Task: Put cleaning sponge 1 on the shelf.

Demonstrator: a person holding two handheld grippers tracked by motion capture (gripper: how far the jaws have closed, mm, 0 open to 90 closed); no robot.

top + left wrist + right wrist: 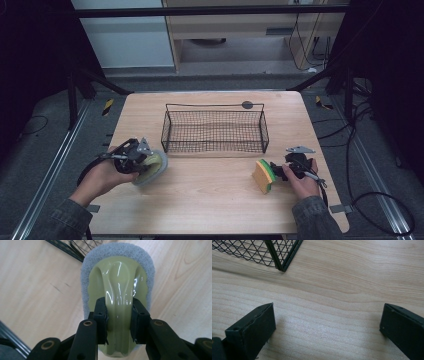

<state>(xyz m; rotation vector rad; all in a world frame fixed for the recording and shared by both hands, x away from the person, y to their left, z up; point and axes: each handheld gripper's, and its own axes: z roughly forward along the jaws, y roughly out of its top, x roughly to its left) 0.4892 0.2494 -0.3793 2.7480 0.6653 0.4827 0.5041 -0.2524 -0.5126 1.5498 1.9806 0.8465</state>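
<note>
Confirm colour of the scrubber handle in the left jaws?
Glossy pale yellow-green handle, on a grey-white pad; clearest in the left gripper view.

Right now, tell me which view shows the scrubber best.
The left gripper view: the scrubber sits close up, its yellow handle clamped between the left gripper jaws. The high view shows it small beside the basket. The right gripper view faces bare table instead.

The worktop (210,195) is pale matt wood; the basket (214,131) is black wire mesh; the scrubber (117,290) has a glossy plastic handle and rough grey pad.
</note>
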